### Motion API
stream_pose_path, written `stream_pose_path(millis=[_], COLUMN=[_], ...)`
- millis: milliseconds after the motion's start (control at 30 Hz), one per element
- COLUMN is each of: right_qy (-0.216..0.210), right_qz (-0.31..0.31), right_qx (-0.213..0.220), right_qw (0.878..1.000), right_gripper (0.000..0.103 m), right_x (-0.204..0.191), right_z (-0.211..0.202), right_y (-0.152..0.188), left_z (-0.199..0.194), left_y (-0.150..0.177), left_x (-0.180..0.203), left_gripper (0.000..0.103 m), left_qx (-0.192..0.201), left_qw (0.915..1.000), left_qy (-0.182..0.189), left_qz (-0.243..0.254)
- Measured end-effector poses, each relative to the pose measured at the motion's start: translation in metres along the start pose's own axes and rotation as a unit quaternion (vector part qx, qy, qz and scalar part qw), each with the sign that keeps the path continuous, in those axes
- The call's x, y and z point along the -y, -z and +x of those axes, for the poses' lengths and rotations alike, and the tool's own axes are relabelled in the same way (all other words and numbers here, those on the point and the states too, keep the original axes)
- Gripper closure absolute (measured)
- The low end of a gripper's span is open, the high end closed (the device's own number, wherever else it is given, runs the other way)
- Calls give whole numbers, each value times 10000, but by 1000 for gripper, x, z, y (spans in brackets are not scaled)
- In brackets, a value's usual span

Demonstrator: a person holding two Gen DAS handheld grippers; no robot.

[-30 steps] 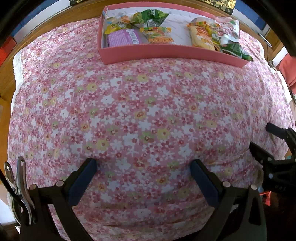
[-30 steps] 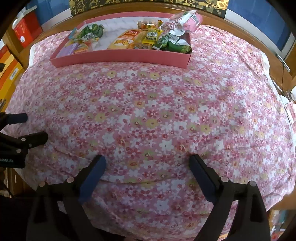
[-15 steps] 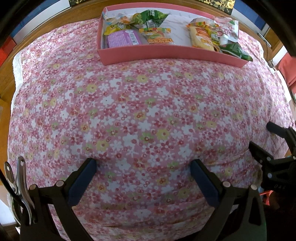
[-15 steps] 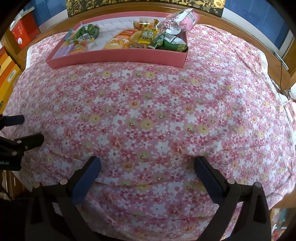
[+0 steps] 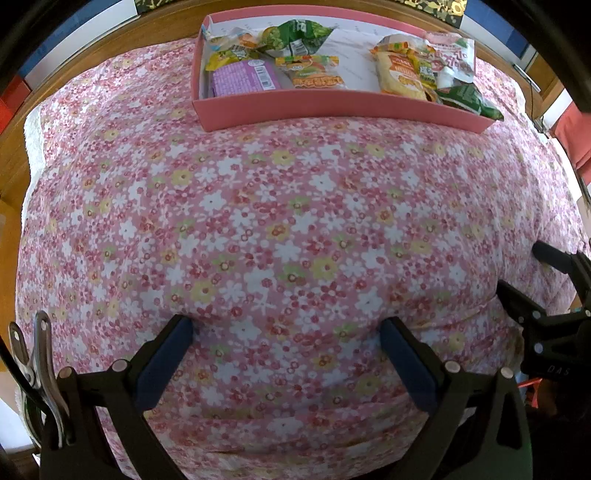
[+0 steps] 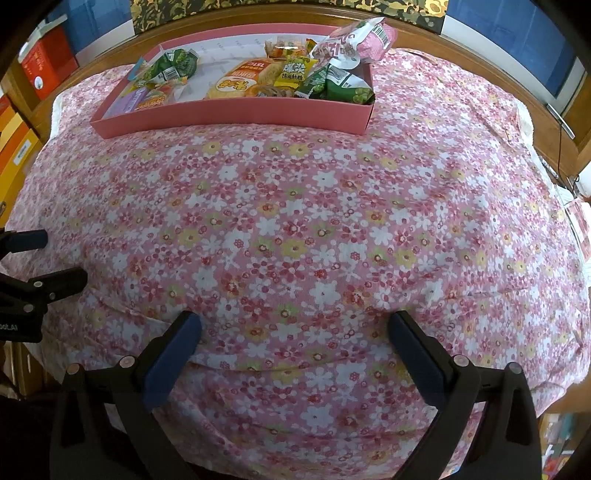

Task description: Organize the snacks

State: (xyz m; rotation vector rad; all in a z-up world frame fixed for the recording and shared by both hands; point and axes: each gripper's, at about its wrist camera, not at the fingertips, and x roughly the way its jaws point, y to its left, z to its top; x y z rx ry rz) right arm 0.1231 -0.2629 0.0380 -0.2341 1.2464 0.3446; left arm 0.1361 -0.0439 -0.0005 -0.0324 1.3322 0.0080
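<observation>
A pink tray stands at the far edge of the flowered tablecloth and holds several snack packets: a purple pack, green bags, an orange pack and a yellow bag. The tray also shows in the right wrist view, with a pink bag on top at its right end. My left gripper is open and empty over the near cloth. My right gripper is open and empty too, far from the tray.
The flowered cloth covers the table. A wooden edge runs behind the tray. Red and orange boxes stand at the far left. The right gripper shows at the right edge of the left wrist view.
Both grippers have drifted slightly forward toward the tray. Their jaws stay open and empty. The snacks have not moved.
</observation>
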Motion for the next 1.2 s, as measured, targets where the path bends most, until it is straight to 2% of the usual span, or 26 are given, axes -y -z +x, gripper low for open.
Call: stream_pose_path(millis=[1200], right_qy=[-2], right_qz=[5], right_qx=[38], right_qw=[10000], right_gripper=[0], right_x=[-1], right_z=[-2], right_y=[2], left_z=[0], left_y=[0], left_x=[1], left_gripper=[0], left_qx=[2], left_qw=[10000], left_qy=[-2], left_qz=[6])
